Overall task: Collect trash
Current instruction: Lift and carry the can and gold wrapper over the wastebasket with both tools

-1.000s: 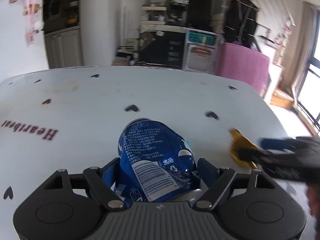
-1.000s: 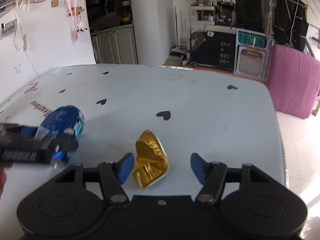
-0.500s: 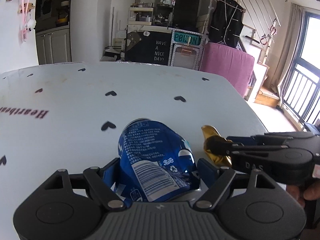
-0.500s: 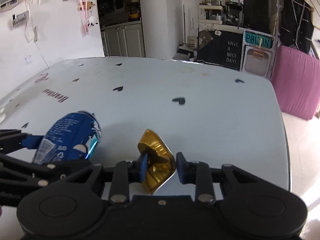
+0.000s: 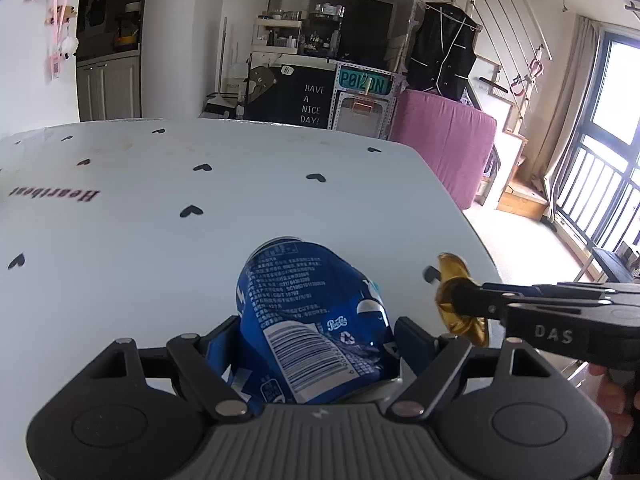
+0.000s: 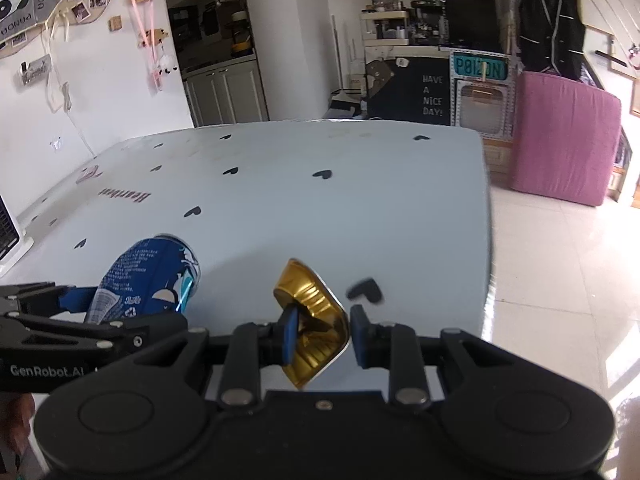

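Both hand-held grippers have travelled toward the worktop's right-hand edge since a second ago, and the right hand-held gripper [image 6: 320, 334], then spread wide around the gold foil cup [image 6: 314, 328], is now closing its jaws on it, blue pads pressed to the crumpled foil.

Lifted clear of the white, heart-printed worktop [image 5: 248, 208], the cup hangs near that rounded right edge, with pale floor tiles [image 6: 560, 264] open beyond it. The left hand-held gripper [image 5: 316, 344] is clenched around a crushed blue soda can [image 5: 312, 320], its jaws wide on the can's dented body, and the can points out over the worktop.

The two tools travel side by side, close but apart: from the left wrist view the right one reaches in from the right with the cup at its tip, a hand [image 5: 612, 396] partly visible behind it. Ahead, the worktop is bare apart from its printed hearts and the word "Heartbeat". Past its far edge stand a pink mattress [image 6: 564, 136], a black board [image 5: 300, 100] reading "HAVE A NICE DAY!" and cluttered shelves. Both tools tilt downward toward the surface.
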A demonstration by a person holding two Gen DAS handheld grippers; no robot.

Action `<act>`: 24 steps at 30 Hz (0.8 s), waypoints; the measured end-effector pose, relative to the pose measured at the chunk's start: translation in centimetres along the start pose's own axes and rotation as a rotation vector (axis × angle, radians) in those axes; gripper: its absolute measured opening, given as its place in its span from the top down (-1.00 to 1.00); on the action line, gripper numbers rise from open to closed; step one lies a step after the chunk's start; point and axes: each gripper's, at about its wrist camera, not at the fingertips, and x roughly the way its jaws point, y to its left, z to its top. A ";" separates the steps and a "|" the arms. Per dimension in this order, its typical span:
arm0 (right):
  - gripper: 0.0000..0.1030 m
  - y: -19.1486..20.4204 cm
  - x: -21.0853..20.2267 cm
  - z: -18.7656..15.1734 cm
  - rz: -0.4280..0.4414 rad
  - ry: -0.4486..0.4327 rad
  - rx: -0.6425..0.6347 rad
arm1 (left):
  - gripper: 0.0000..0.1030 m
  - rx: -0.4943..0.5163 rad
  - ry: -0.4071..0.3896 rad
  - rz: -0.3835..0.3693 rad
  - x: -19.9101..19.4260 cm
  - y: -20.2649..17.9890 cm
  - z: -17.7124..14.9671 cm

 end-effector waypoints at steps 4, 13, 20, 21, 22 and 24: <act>0.46 -0.9 -2.6 -0.7 -0.013 -0.005 0.022 | -0.59 0.007 -0.017 0.005 -1.6 -1.3 -0.8; 0.46 -2.4 -7.3 -2.6 -0.041 -0.019 0.050 | -0.59 0.002 -0.056 0.028 -4.7 -3.8 -1.5; 0.46 -3.8 -10.6 -3.8 -0.055 -0.047 0.063 | -0.59 0.032 -0.092 0.042 -6.5 -5.9 -1.4; 0.45 -4.0 -11.0 -3.9 -0.058 -0.051 0.065 | -0.59 0.036 -0.094 0.040 -6.6 -6.3 -1.4; 0.46 -4.3 -11.4 -4.0 -0.060 -0.055 0.069 | -0.59 0.039 -0.096 0.036 -6.7 -6.7 -1.4; 0.45 -4.9 -12.2 -4.2 -0.062 -0.062 0.078 | -0.59 0.045 -0.098 0.028 -6.9 -7.5 -1.4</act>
